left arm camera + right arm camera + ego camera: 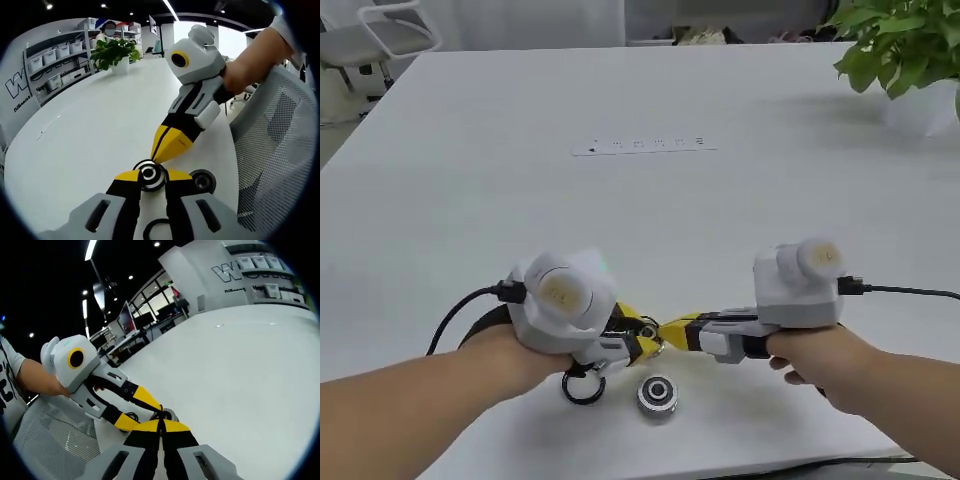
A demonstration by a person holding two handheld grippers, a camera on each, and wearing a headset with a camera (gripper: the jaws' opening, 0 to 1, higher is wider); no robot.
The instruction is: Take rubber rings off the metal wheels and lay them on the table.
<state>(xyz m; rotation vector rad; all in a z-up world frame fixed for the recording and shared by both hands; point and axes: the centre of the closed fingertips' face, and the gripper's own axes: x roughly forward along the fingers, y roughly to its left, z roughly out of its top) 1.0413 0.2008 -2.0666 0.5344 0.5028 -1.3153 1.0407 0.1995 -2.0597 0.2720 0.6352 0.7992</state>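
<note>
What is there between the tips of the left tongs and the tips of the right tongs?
A metal wheel, gripped in the left tongs; the shut tips of the right tongs reach its rim. The left gripper view shows this.

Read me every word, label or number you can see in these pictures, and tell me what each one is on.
"W": big dark letter that starts the wall sign; the letters after it can't be made out.
"Di...": smaller line under it on the same sign; the rest is too blurred to read.
Printed strip on the table: marks too small to read.
Small dark print on the right gripper, on its yellow jaw: too blurred to read.
</note>
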